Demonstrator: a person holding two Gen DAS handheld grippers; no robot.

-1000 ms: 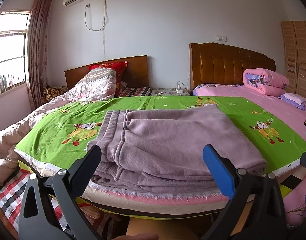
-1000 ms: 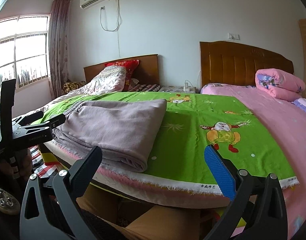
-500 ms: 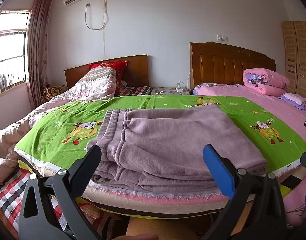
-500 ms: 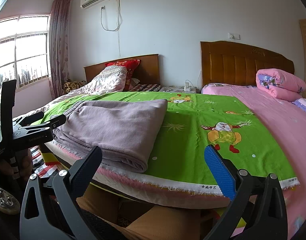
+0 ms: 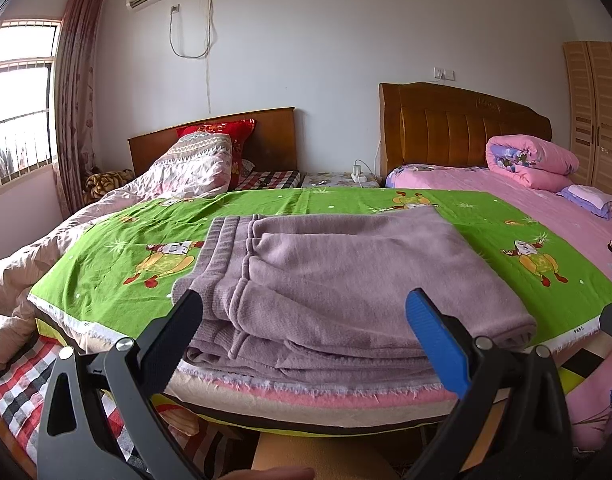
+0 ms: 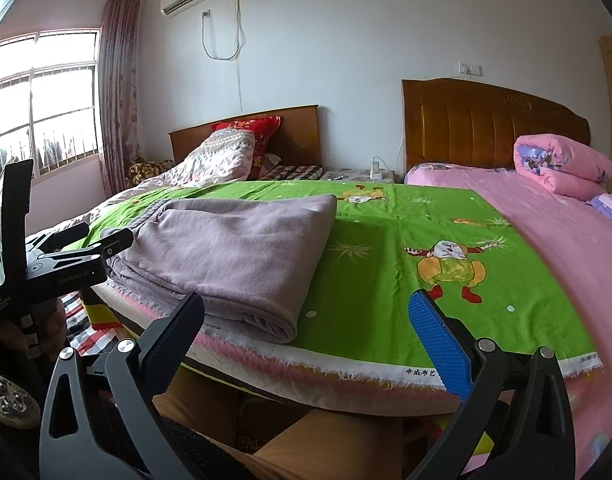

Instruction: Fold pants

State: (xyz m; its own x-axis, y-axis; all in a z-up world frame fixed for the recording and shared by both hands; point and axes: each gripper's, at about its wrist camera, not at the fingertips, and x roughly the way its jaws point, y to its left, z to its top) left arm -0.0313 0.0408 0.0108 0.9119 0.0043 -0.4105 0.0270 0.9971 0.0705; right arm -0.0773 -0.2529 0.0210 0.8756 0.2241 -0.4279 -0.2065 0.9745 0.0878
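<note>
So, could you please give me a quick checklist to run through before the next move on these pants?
1. Pants folded into a stack: ok.
2. Stack rests fully on the green sheet: ok, near the front edge.
3. Left tool open, holding nothing: ok.
4. Right tool open, holding nothing: ok.
5. Waistband edges aligned: cannot tell.
6. Layers at the near edge even: not ok, lower ones stick out.

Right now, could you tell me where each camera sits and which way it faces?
Left wrist: on the left tool, open, facing the folded pants head-on across the green sheet; a fingertip shows below.
Right wrist: on the right tool, open, aimed further right; the left tool shows at its left.
Shared: pants, sheet, both headboards.
</note>
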